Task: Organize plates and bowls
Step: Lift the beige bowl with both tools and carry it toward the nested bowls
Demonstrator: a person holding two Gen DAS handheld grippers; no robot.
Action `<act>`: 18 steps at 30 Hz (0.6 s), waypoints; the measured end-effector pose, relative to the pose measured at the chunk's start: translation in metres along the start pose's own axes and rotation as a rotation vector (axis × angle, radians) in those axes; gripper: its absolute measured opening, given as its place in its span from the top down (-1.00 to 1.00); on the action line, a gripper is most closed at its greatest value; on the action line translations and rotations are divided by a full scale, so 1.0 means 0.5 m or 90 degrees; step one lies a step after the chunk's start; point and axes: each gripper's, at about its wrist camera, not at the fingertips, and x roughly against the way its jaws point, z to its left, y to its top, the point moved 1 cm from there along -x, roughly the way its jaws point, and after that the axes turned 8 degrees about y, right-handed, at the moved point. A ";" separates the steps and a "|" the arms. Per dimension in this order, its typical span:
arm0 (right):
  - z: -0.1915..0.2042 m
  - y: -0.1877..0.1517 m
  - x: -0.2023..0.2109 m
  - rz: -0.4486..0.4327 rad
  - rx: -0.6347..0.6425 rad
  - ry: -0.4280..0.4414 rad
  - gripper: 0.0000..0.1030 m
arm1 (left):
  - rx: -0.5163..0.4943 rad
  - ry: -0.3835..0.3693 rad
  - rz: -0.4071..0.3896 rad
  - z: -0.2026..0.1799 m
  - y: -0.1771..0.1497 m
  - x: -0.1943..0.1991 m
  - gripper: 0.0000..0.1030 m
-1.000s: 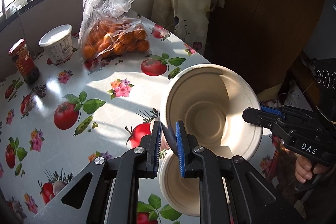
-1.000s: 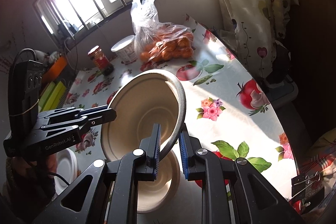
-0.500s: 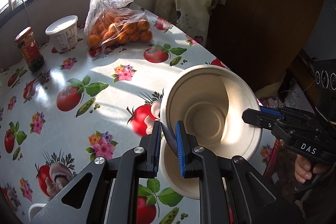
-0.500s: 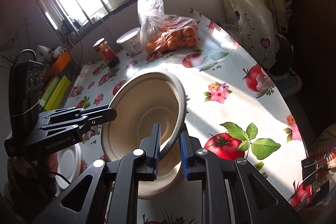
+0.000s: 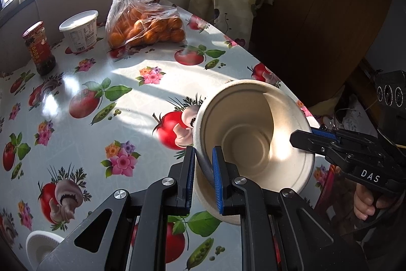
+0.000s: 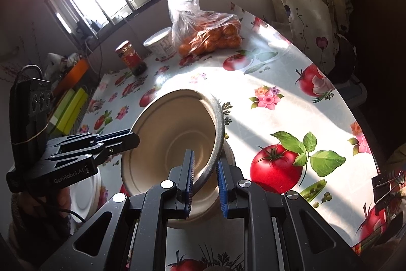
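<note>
I had the bowl [image 5: 253, 141] rim clamped between both jaws: left gripper [image 5: 204, 179] one side, right gripper [image 6: 205, 180] opposite.

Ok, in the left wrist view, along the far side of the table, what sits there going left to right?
Red-lidded jar → white lidded tub → clear plastic bag of oranges.
</note>
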 end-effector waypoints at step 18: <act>-0.007 -0.034 -0.013 0.013 -0.006 -0.008 0.63 | 0.023 -0.002 0.005 -0.004 -0.041 0.003 0.72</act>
